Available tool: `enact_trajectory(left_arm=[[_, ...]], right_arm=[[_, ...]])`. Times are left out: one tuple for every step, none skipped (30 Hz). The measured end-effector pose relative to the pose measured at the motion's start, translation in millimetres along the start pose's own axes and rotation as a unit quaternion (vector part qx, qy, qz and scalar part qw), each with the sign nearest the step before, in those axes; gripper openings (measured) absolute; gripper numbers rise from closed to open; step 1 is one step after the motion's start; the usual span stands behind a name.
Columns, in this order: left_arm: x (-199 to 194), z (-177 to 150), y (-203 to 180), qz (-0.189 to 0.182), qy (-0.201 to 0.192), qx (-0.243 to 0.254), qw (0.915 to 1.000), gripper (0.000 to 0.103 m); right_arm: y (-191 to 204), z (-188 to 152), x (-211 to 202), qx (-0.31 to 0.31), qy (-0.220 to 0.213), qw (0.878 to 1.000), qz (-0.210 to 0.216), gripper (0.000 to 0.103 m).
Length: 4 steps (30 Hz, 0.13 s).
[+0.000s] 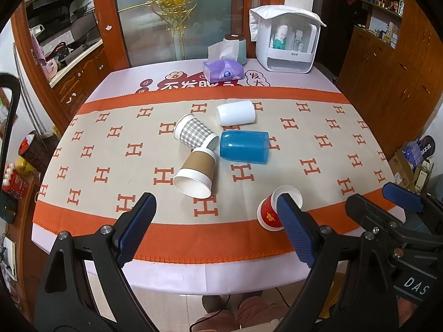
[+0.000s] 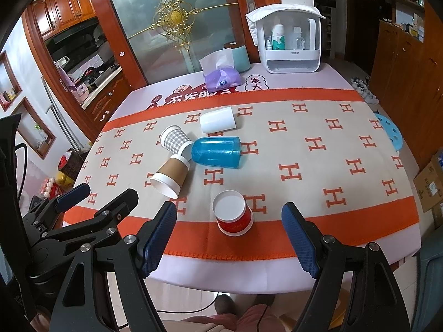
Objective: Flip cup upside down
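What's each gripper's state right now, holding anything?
Left gripper: jaws open, empty.
Right gripper: jaws open, empty, short of the red paper cup.

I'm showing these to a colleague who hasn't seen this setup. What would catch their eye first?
Probably the cluster of tipped-over cups mid-table on the orange H-patterned cloth: a blue plastic cup, a checked cup, a brown-sleeved cup and a white cup. Nearer, a red cup sits upside down between the open right gripper fingers.

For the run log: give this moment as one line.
left gripper: open, empty | right gripper: open, empty | red cup: upside down, near edge | four cups: on sides
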<state>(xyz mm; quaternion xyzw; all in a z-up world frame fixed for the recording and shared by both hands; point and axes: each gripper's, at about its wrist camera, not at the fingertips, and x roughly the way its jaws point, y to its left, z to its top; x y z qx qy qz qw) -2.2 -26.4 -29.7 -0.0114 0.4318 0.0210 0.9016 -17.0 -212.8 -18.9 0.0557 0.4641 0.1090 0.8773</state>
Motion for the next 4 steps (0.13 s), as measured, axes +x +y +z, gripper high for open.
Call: enact_trajectory(left_arm=[[-0.1, 0.9, 0.0, 0.000, 0.000, 0.000, 1.0000, 0.087], [0.1, 0.4, 0.1, 0.000, 0.001, 0.000, 1.0000, 0.087], [0.4, 0.0, 0.1, -0.001, 0.002, 0.000, 1.0000, 0.087], [0.9, -1.2, 1.7, 0.000, 0.003, -0.001, 1.0000, 0.087]], right_arm=[[0.6, 0.4, 0.3, 0.000, 0.000, 1.000, 0.000, 0.079], [0.4, 0.0, 0.4, 0.000, 0.001, 1.000, 0.000, 0.079], [0.2, -0.4, 0.8, 0.000, 0.001, 1.000, 0.001, 0.079], [1.5, 0.8, 2.2, 0.000, 0.002, 1.000, 0.001, 0.079]])
